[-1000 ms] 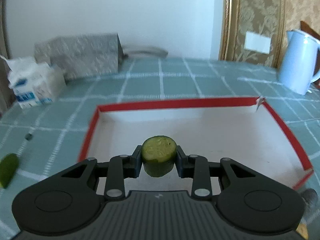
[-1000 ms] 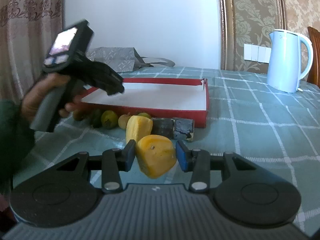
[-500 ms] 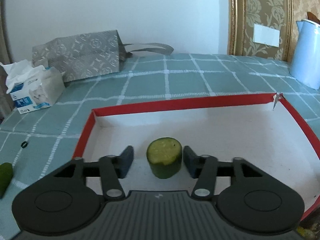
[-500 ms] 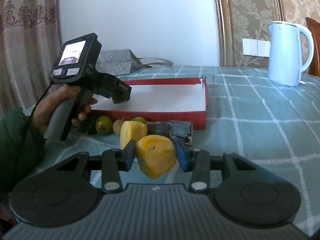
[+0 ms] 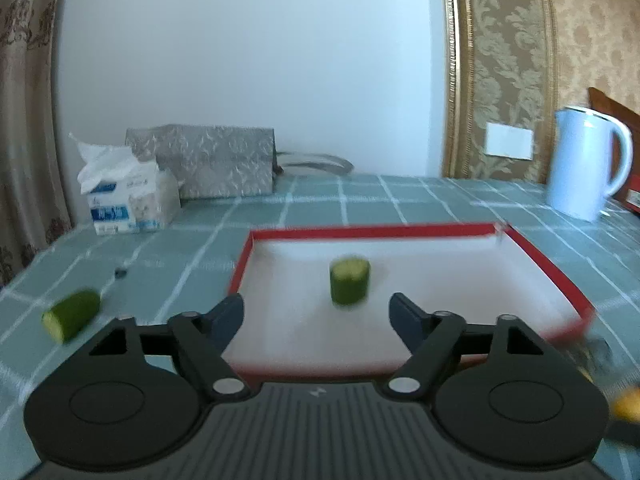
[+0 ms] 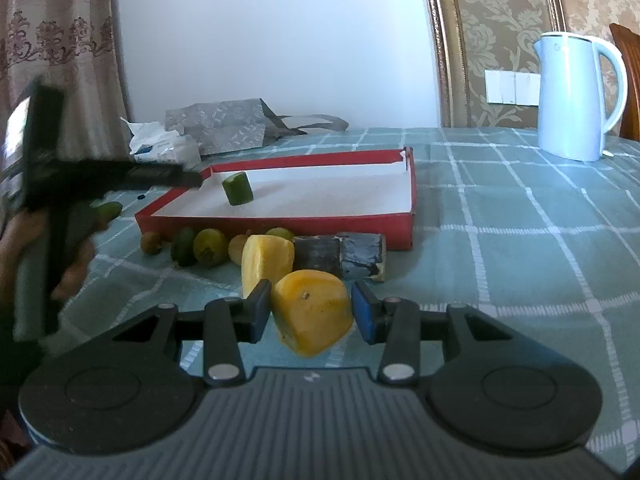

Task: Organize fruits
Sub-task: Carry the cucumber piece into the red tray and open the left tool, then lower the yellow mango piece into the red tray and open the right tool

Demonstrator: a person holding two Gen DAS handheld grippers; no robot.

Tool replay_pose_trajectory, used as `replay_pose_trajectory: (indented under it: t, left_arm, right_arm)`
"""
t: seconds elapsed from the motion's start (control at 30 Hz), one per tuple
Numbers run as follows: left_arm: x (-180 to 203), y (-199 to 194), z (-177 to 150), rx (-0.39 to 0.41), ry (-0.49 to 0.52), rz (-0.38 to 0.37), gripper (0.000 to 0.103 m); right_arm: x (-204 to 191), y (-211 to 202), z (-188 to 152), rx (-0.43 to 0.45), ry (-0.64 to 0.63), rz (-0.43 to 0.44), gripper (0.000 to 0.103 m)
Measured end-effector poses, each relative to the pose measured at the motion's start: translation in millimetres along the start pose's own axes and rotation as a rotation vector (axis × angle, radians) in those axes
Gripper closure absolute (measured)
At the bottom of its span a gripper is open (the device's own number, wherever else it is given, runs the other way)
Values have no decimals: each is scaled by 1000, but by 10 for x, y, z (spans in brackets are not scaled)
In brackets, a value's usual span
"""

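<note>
A green cucumber chunk (image 5: 349, 285) stands upright in the red-rimmed white tray (image 5: 360, 231); it also shows in the right wrist view (image 6: 237, 188). My left gripper (image 5: 316, 316) is open and empty, just short of the tray's near rim. My right gripper (image 6: 307, 309) is shut on a yellow fruit piece (image 6: 312, 310), held above the tablecloth in front of the tray (image 6: 280, 225). A second yellow piece (image 6: 266, 258), two dark blocks (image 6: 340, 254) and several small green and brown fruits (image 6: 208, 246) lie along the tray's near wall.
Another cucumber piece (image 5: 72, 314) lies on the cloth left of the tray. A tissue pack (image 5: 128, 200) and a grey bag (image 5: 216, 166) stand at the back left. A pale blue kettle (image 6: 574, 96) stands at the back right.
My left gripper opened, let go of the cucumber chunk in the tray and drew back and up. My right gripper still holds the yellow piece, barely moved.
</note>
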State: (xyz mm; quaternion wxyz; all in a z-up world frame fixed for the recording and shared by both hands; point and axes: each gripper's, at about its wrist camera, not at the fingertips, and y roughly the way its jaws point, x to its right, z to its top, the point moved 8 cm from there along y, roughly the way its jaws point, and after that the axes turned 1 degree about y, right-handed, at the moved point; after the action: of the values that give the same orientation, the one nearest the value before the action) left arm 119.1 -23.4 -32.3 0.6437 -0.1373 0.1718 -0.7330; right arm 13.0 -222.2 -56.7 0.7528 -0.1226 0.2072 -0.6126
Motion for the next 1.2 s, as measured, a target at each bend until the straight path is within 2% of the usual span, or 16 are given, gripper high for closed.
replay_pose_trajectory:
  t: [0.07,0.23,0.37,0.5,0.6,0.77,1.0,1.2]
  left_arm:
    - [-15,-113,-131,-18,1,-9,21]
    - [-70,-120,-438,-125,-62,-75,20]
    - [-127,-105,-511,-142,-109,-98,16]
    - [-102,-113,-547,-154,-91,-134,15]
    - [-35,-163,-555,-139,-62,-191,15]
    - [46,-124,-600,-172,0,-155,15]
    - [75,-102,-625,-187,37,-124,9]
    - [68,-92,-625,-191,40,-122,7]
  right_arm:
    - [6,0,5,2,2,3,62]
    - [4,-4,7,10,-4,-5,62]
    - [-10,-31,19,24,-20,-33,62]
    - [-14,-71,120,42,-36,-42,62]
    - [-2,-83,245,60,-39,-44,62]
    - [-5,-4,500,83,-65,-59,62]
    - [-33,446,941,83,-120,-81,62]
    - [69,1183,1104,-48,-111,-99,62]
